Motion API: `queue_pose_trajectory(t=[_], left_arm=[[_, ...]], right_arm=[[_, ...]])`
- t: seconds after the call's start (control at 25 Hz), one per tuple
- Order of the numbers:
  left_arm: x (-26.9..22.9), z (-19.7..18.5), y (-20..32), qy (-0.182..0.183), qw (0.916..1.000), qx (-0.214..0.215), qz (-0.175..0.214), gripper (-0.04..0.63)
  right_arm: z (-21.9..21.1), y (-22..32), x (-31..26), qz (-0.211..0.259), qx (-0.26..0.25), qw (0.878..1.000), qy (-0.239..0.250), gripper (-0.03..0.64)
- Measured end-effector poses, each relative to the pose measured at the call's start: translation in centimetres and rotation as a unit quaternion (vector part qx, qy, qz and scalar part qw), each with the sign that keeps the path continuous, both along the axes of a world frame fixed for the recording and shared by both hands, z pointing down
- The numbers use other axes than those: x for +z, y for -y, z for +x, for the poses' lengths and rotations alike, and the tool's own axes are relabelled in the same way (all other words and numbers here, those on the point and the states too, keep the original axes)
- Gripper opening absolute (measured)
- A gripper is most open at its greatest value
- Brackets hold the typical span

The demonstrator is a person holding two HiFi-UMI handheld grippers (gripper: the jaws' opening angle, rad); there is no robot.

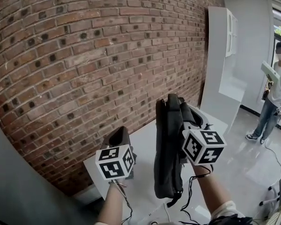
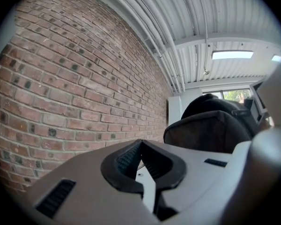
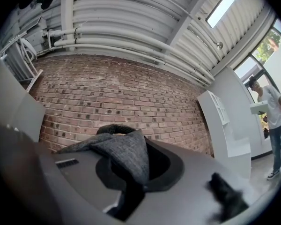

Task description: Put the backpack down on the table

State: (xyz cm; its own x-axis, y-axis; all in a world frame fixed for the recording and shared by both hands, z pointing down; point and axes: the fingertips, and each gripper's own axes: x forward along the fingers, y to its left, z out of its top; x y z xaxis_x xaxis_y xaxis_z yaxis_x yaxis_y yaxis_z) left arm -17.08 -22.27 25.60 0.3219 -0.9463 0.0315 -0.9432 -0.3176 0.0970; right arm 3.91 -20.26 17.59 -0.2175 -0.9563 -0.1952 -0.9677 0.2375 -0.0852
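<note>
- The right gripper (image 3: 139, 146) is clamped on a fold of grey fabric at the top of the backpack (image 1: 168, 149). The dark bag hangs upright from that grip, with cords trailing beneath it.
- The left gripper (image 2: 140, 146) is clenched on nothing, its ribbed pads meeting with no strap or cloth between them. It is held just beside the bag on the brick wall (image 1: 84, 55) side and takes none of the load.
- The white table (image 1: 143, 144) runs along the foot of the wall, ahead of and below both grippers. In the head view the bag appears to hang over its near part. Whether the bag's base touches the top cannot be told, since the bag itself covers that spot.
- The pick-up and carry look done, judging by the taut hang of the bag. What is left is to bring it fully over the tabletop, lower it until it rests, and let go of the fabric.
- A person (image 1: 274, 93) stands well apart at the far right, near a tall white cabinet (image 1: 225, 64), taking no part.
</note>
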Motion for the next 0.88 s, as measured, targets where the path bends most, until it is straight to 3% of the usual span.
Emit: queue_pose_trajectory(t=[0.44, 0.88], left_arm=[[4.2, 0.3, 4.5, -0.001, 0.9991, -0.02, -0.037, 0.011], [4.7, -3.2, 7.0, -0.008, 0.9905, -0.131, -0.041, 0.011]], right_arm=[[-1.0, 5.6, 2.7, -0.003, -0.047, 0.999, 0.019, 0.041], [-6.6, 12.5, 3.3, -0.008, -0.164, 0.986, -0.012, 0.041]])
